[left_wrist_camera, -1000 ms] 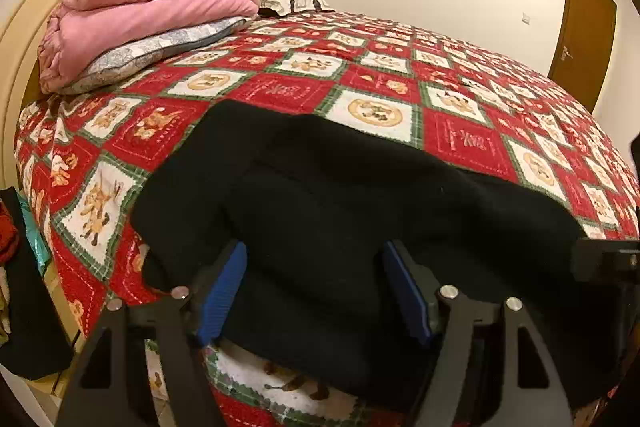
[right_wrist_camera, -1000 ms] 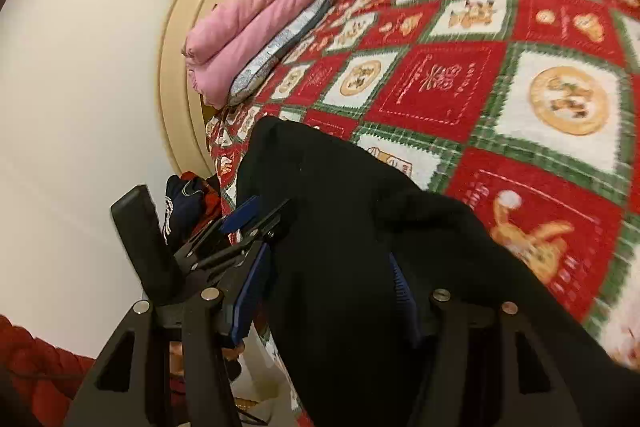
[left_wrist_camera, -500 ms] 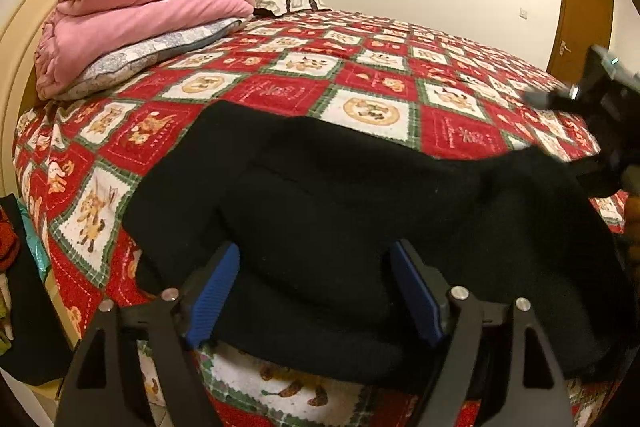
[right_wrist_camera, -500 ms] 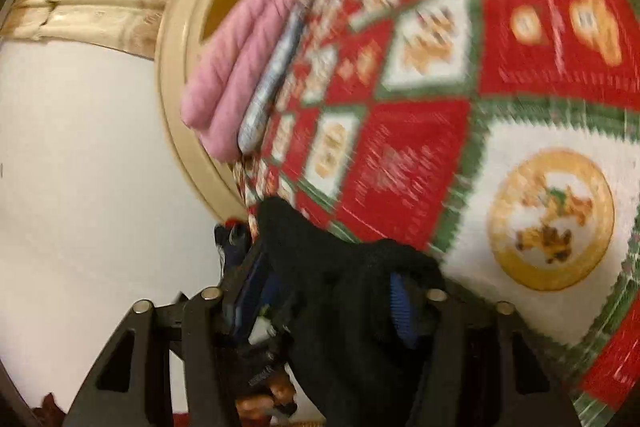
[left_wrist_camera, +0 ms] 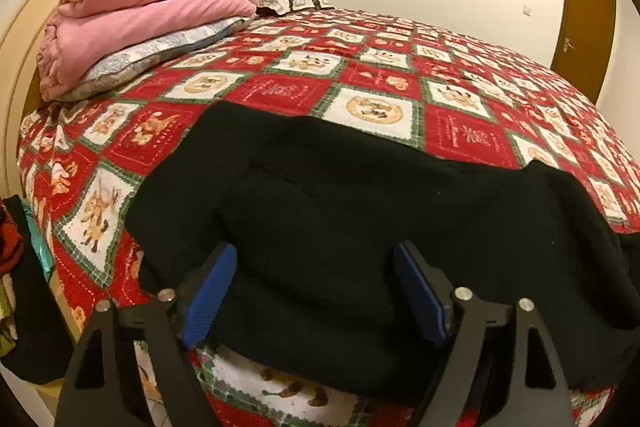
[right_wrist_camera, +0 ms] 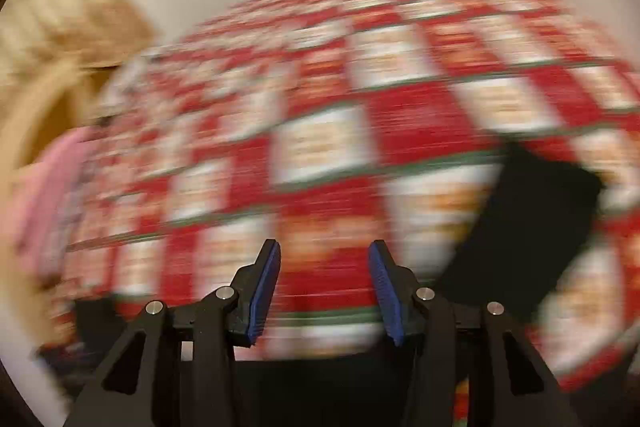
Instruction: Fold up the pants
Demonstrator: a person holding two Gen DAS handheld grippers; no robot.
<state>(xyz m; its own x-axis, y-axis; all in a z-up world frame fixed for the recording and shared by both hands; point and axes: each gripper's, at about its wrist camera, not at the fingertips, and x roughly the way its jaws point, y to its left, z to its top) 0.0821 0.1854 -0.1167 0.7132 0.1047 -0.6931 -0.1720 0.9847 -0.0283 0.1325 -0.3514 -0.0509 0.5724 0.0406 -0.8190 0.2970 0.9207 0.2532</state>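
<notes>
Folding the pants [left_wrist_camera: 360,227] on the bed [left_wrist_camera: 460,131], we judge the job partly done, with more folds left.

In the left wrist view, we see the black pants lying doubled over near the edge of the quilt, one layer on another, still a wide bundle; our left tongs [left_wrist_camera: 316,291] are opening wide above the cloth, pads not pressing it. A pink blanket [left_wrist_camera: 140,11] sits on a pillow [left_wrist_camera: 160,47] by the headboard. In the right wrist view, heavily blurred, our right tongs [right_wrist_camera: 324,291] stand partly apart with nothing between them, over bare quilt, a dark end of the pants [right_wrist_camera: 528,219] lying off to the right. We see no containers anywhere.
</notes>
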